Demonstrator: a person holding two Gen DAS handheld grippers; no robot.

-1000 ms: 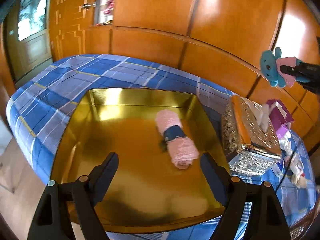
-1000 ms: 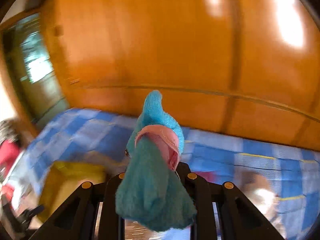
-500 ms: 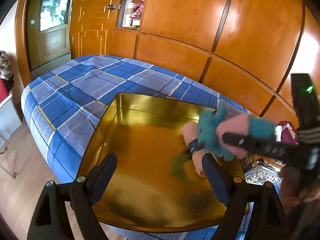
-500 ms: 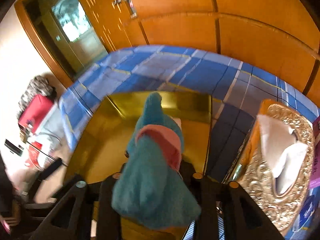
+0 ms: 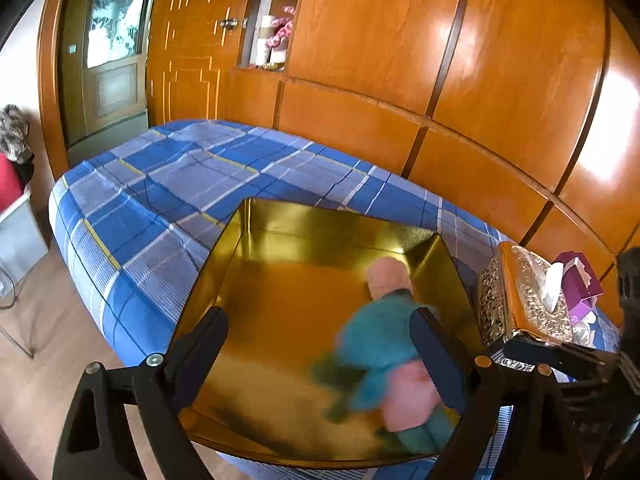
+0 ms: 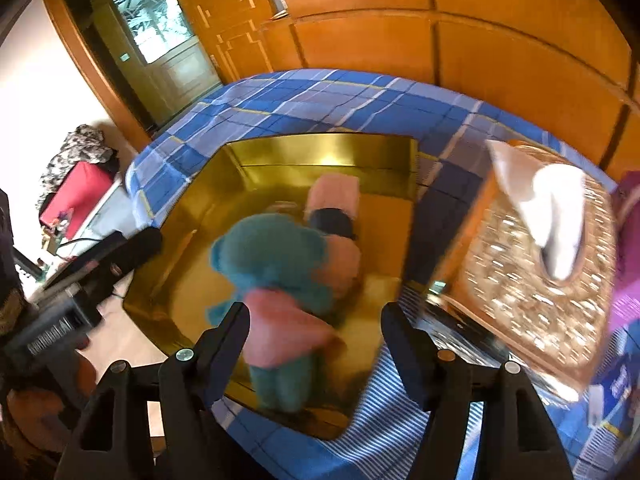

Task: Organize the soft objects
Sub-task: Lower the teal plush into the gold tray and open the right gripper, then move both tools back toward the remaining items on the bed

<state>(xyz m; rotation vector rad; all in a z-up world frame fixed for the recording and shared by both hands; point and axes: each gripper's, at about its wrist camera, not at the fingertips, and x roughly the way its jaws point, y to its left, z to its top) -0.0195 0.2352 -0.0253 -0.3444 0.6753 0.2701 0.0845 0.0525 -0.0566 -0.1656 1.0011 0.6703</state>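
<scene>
While blur smears both views, these facts read clearly:
Toy (image 6: 276, 280): teal plush in a pink top, inside the gold tray (image 5: 280, 240), free of both grippers (whether it touches the floor is unclear).
Roll (image 6: 334, 196): pink towel, dark band, just behind the toy.
Right gripper (image 6: 316, 328): fingers apart, holding nothing.
Left gripper (image 5: 320, 336): fingers wide apart, over the tray's near edge.
Tissue box (image 5: 524, 296): right of the tray, on the plaid cloth (image 5: 160, 184).

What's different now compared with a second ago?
The right gripper carried the teal plush over the gold tray and opened; the toy, blurred, now sits free in the tray beside the pink roll. The left gripper stays open over the tray's near edge, and the roll, tray and tissue box have not moved.
</scene>
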